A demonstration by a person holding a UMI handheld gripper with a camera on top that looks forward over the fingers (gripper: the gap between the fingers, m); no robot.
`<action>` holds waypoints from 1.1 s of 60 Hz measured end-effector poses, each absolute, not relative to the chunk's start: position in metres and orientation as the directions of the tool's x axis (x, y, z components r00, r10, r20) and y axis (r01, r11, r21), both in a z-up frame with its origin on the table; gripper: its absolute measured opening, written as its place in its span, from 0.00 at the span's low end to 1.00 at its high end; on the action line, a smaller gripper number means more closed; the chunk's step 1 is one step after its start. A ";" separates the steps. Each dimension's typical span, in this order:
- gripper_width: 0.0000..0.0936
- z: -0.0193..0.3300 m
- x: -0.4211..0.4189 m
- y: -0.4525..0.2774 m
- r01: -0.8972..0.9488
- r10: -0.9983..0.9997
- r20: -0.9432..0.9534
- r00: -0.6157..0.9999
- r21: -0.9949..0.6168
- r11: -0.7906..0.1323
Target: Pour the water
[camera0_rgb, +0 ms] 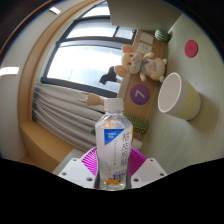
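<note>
Jaws pinching water bottle (113, 148); cream cup (181, 96) beyond, plush toy (139, 65) beside it, window (85, 62) behind.

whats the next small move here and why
Probably carry the bottle toward the white cup and begin tipping its neck over the rim. The gripper appears shut on the bottle, the pink pads pressing both its sides, and the view is tilted as if it is already lifted. The cup sits beyond the fingers, open and apparently empty; whether the bottle's cap is off is unclear.
</note>
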State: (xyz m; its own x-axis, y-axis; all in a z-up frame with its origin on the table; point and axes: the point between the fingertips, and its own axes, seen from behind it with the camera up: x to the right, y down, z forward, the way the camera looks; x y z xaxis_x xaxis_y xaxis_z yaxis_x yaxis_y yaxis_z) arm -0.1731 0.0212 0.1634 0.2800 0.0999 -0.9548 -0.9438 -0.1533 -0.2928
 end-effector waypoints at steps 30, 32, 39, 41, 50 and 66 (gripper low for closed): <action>0.38 0.184 -0.090 0.059 -0.825 0.173 -0.809 -0.562 0.564 -0.044; 0.39 0.185 -0.086 0.055 -0.803 0.167 -0.788 -0.592 0.595 -0.039; 0.39 0.182 -0.075 0.064 -0.750 0.176 -0.735 -0.655 0.661 -0.027; 0.38 0.181 -0.073 0.064 -0.736 0.178 -0.722 -0.669 0.677 -0.025; 0.38 0.182 -0.072 0.063 -0.747 0.172 -0.734 -0.657 0.665 -0.019; 0.39 0.216 -0.106 0.060 -0.996 0.131 -0.991 -0.023 0.012 -0.084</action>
